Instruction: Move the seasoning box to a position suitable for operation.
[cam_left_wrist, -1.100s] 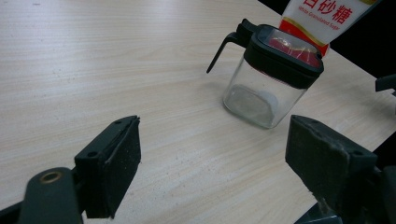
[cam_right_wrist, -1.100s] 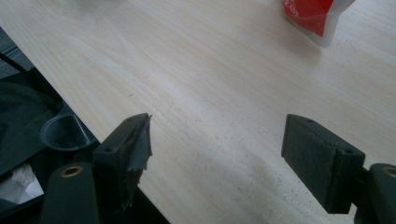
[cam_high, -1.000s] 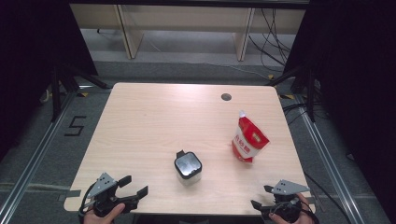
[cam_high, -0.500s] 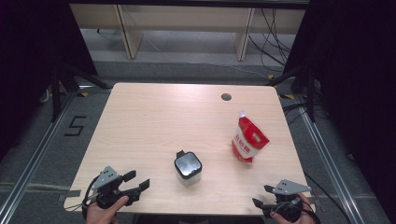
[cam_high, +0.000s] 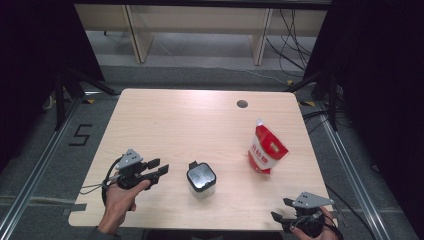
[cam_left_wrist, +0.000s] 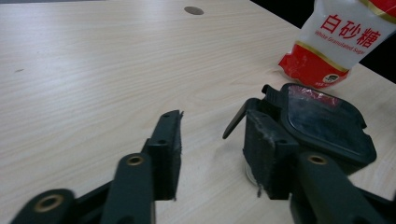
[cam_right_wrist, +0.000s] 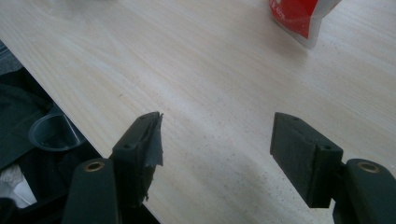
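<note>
A small clear jar with a black flip lid (cam_high: 201, 177) (cam_left_wrist: 322, 126) stands near the table's front middle. A red and white sugar pouch (cam_high: 266, 148) (cam_left_wrist: 341, 37) (cam_right_wrist: 299, 14) stands upright to its right. My left gripper (cam_high: 162, 166) (cam_left_wrist: 212, 140) hovers just left of the jar and points at it. Its jaws are open and have just been closing, with nothing between them. My right gripper (cam_high: 281, 210) (cam_right_wrist: 219, 144) sits at the front right edge. It is open over bare wood, and its jaws have narrowed slightly.
The light wooden table (cam_high: 200, 125) has a round cable hole (cam_high: 242, 104) (cam_left_wrist: 193, 10) at the back right. Its front edge (cam_right_wrist: 70, 107) runs close to the right gripper, with dark clutter below it. Shelving and cables lie behind the table.
The left hand has moved from the front edge up onto the table and right, toward the jar, and its jaws stand narrower. The right gripper has stayed in place.
</note>
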